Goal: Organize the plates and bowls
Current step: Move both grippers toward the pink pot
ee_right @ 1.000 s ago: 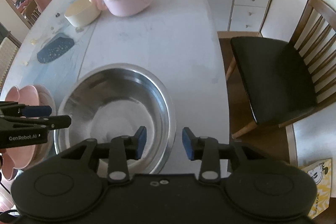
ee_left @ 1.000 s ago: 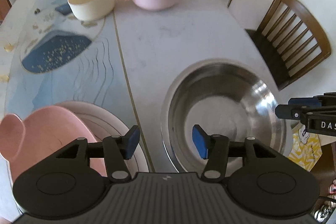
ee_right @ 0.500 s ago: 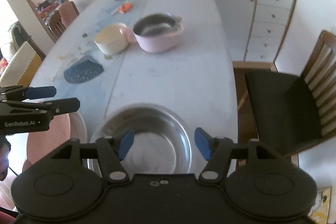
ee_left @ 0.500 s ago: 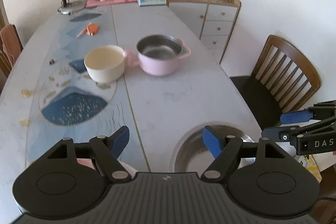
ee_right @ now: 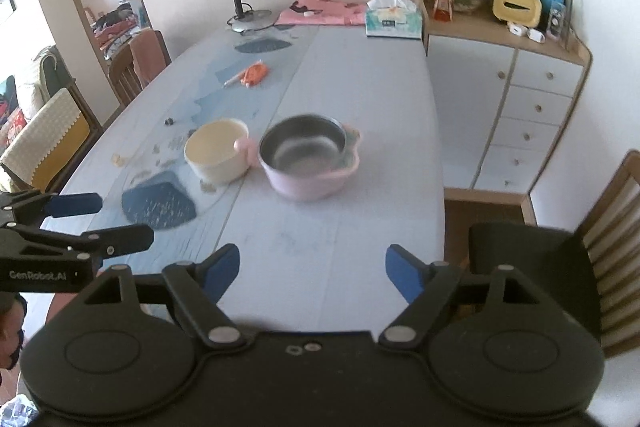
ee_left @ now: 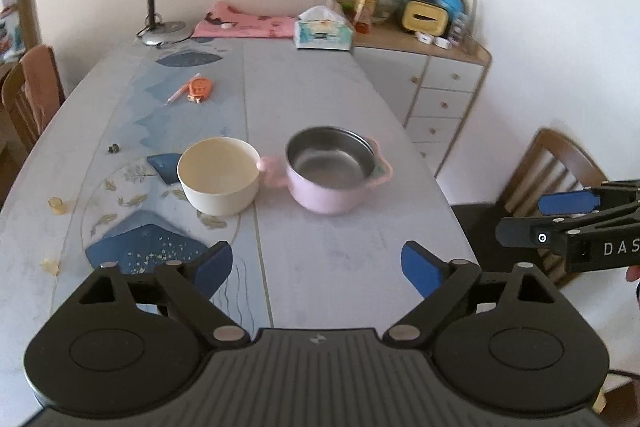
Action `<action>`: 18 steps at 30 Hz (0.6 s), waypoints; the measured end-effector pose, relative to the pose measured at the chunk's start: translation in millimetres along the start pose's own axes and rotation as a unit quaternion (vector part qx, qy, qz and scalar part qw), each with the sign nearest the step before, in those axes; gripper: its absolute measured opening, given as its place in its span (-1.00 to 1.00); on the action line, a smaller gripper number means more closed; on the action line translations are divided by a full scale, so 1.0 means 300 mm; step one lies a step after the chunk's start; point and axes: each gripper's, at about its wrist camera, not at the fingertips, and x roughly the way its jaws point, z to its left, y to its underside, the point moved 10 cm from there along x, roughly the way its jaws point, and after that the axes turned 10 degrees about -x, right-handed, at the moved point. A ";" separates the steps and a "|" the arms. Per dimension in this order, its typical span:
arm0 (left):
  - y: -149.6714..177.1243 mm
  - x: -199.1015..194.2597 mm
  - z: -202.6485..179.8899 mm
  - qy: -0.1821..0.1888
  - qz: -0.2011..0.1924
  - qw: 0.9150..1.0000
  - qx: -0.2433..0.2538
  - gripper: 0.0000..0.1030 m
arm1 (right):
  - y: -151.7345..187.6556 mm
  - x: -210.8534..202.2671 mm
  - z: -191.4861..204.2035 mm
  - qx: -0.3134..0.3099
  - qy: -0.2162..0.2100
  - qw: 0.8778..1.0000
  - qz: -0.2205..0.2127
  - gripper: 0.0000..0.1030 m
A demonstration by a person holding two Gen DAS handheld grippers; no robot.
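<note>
On the table (ee_left: 320,99) stand one cream bowl (ee_left: 219,175) and one pink pot (ee_left: 334,175); both grippers' fingers are opening, empty.

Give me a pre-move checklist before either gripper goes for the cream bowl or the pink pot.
1. Left gripper empty: ok, jaws opening, nothing between them.
2. Right gripper empty: ok, jaws opening, nothing between them.
3. Cream bowl upright and empty: ok.
4. Pink pot free to lift alone: not ok, its handle meets the bowl's rim.
5. Table bare between grippers and dishes: ok.
6. Pot's contents: cannot tell, the inside is blurred.
</note>
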 end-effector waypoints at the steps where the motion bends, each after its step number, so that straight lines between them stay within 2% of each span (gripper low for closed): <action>1: -0.014 0.022 0.002 -0.002 0.004 1.000 -0.006 0.79 | -0.019 0.019 -0.011 -0.001 -0.002 1.000 0.000 0.56; 10: -0.125 0.199 0.006 -0.050 0.011 0.998 -0.040 0.79 | -0.200 0.211 -0.131 -0.010 -0.019 1.000 0.018 0.56; 18: -0.179 0.364 0.014 -0.083 0.039 0.993 -0.074 0.79 | -0.290 0.382 -0.195 -0.013 -0.026 0.999 0.044 0.55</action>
